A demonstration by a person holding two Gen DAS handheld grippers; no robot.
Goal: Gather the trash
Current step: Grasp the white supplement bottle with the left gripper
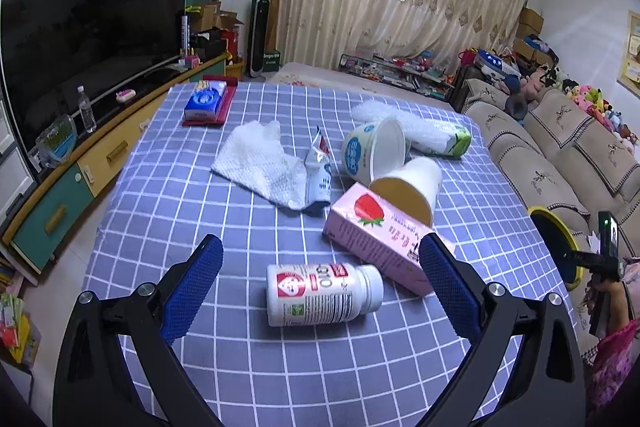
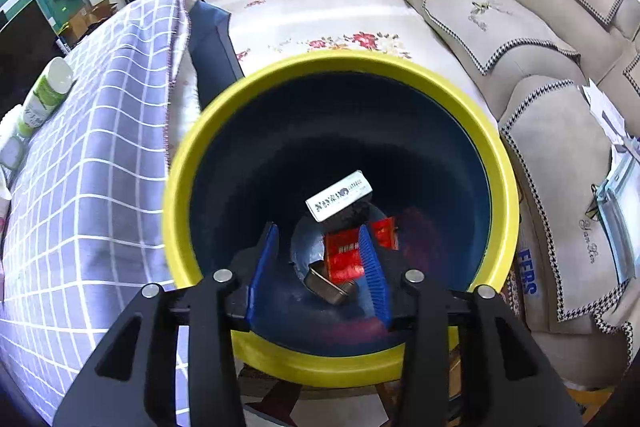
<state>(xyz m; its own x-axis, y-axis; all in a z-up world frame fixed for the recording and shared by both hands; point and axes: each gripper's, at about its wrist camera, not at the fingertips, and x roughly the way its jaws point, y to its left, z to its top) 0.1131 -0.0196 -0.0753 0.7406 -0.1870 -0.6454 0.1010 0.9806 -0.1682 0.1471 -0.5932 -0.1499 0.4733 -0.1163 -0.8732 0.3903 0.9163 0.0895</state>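
In the left wrist view my left gripper (image 1: pixel 320 247) is open and empty above the checked tablecloth (image 1: pixel 180 211). A white pill bottle (image 1: pixel 320 295) lies on its side between the fingers. A pink strawberry carton (image 1: pixel 376 231) lies by the right finger. Beyond are two tipped cups (image 1: pixel 374 151) (image 1: pixel 412 187), a crumpled wrapper (image 1: pixel 318 167), a white tissue (image 1: pixel 260 163) and a green-white bottle (image 1: pixel 440 135). In the right wrist view my right gripper (image 2: pixel 322 231) is open over the yellow-rimmed blue bin (image 2: pixel 184 163), which holds a white box (image 2: pixel 340 195), red packets (image 2: pixel 344 255) and a dark object.
A tissue pack on a red tray (image 1: pixel 208 103) lies at the table's far left. A TV cabinet (image 1: pixel 80 163) runs along the left. A beige sofa (image 2: pixel 520 39) stands right of the bin. The bin and right gripper also show at the right edge (image 1: pixel 560 247).
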